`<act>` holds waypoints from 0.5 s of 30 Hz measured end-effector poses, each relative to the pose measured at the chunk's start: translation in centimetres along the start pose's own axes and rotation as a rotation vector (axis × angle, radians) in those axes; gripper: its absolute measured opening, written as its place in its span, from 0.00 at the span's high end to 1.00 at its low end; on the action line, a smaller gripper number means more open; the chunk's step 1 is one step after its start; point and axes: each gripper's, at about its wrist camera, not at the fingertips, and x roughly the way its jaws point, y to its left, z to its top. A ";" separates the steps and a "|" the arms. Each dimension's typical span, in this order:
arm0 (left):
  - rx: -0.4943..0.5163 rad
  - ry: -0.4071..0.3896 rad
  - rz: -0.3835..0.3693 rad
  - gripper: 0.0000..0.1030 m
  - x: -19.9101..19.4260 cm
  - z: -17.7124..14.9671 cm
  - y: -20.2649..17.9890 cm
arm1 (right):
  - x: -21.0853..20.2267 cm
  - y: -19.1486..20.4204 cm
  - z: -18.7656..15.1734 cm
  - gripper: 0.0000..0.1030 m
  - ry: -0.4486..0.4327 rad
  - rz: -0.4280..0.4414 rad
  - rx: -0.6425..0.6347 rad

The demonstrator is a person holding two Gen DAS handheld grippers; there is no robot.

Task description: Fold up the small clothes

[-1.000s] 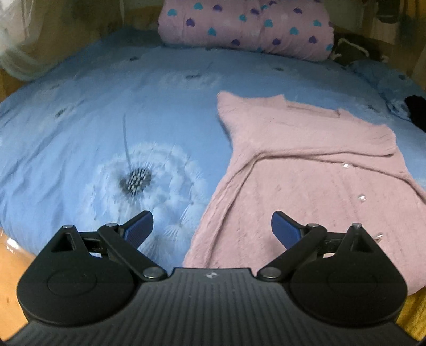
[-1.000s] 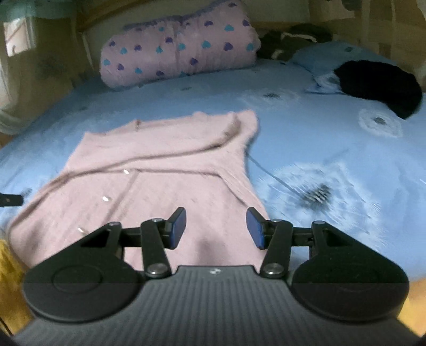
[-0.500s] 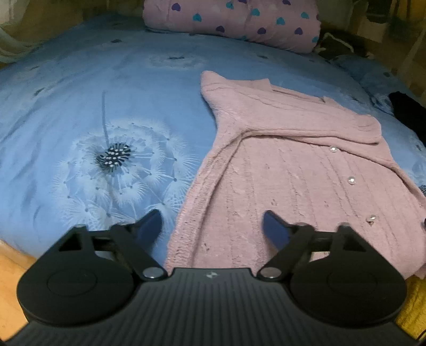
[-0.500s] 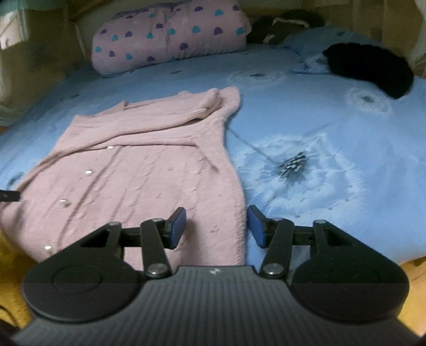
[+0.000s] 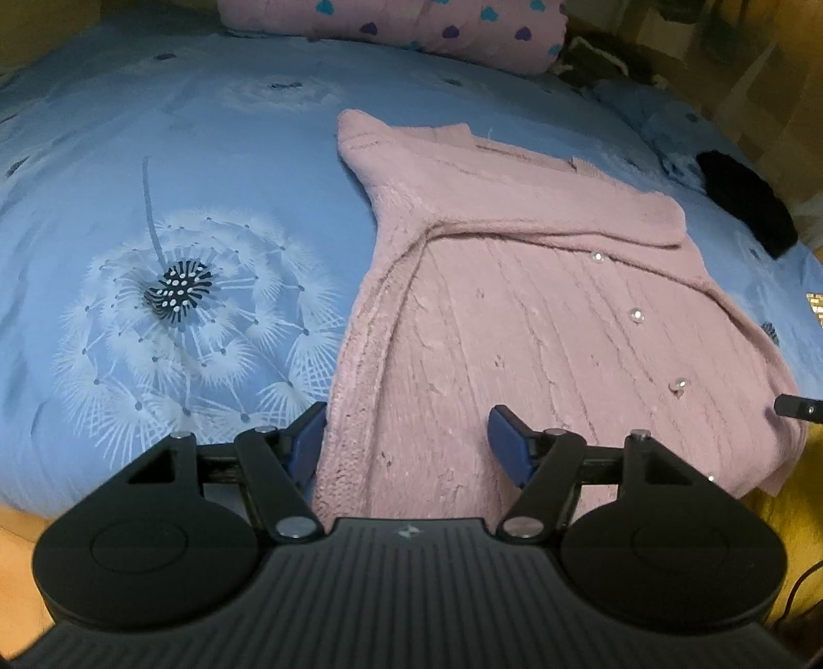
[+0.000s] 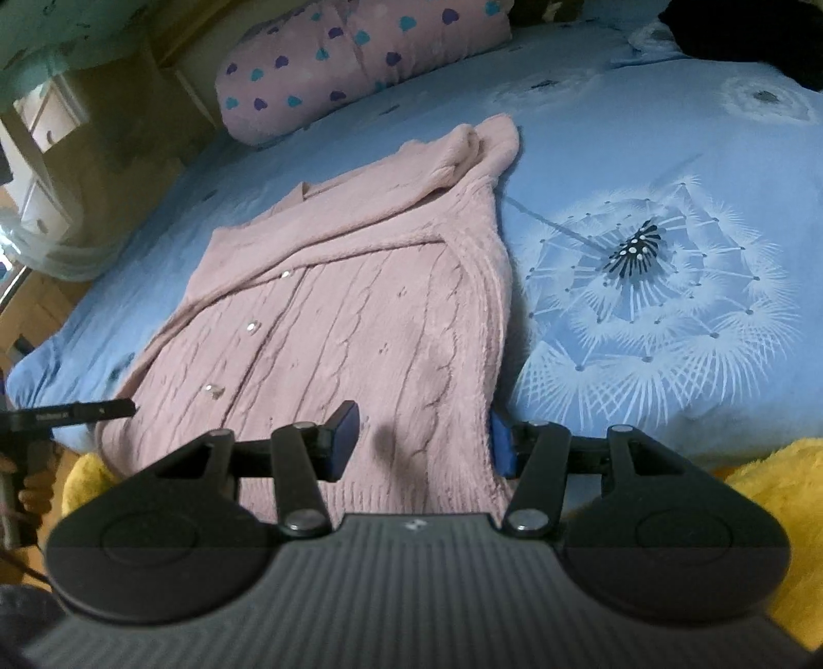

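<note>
A pink cable-knit cardigan (image 5: 514,319) (image 6: 360,309) with pearl buttons (image 5: 636,315) lies flat on the blue dandelion sheet (image 5: 154,154), its sleeves folded across the chest. My left gripper (image 5: 406,432) hovers at the hem's left corner. Its jaws are closing with the knit edge between them, and the pads stand apart from the cloth. My right gripper (image 6: 422,429) straddles the hem's right corner, open, its right pad beside the cardigan's side edge. Each gripper's tip shows at the rim of the other view: the right gripper's tip (image 5: 797,409), the left gripper's tip (image 6: 77,411).
A pink heart-print quilt roll (image 5: 411,20) (image 6: 360,51) lies at the head of the bed. A black garment (image 5: 746,206) sits at the far right. A yellow fleece blanket (image 6: 771,489) lies along the bed's near edge under the hem.
Both grippers have tipped down and come close to the cardigan's hem. The left jaws have narrowed. The right gripper has shifted to the hem's right corner.
</note>
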 end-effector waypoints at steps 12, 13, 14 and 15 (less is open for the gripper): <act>-0.007 -0.001 -0.009 0.30 -2.5 -1.2 0.1 | -1.1 0.9 -0.9 0.47 0.073 0.035 -0.055; -0.021 -0.005 -0.010 0.30 -2.8 -1.4 0.1 | -1.2 0.9 -1.1 0.47 0.074 0.038 -0.060; -0.035 -0.011 -0.008 0.30 -3.1 -1.7 0.1 | -1.2 0.9 -1.3 0.47 0.073 0.038 -0.063; -0.047 -0.016 -0.004 0.30 -3.4 -2.0 0.0 | -1.2 0.9 -1.3 0.47 0.071 0.038 -0.063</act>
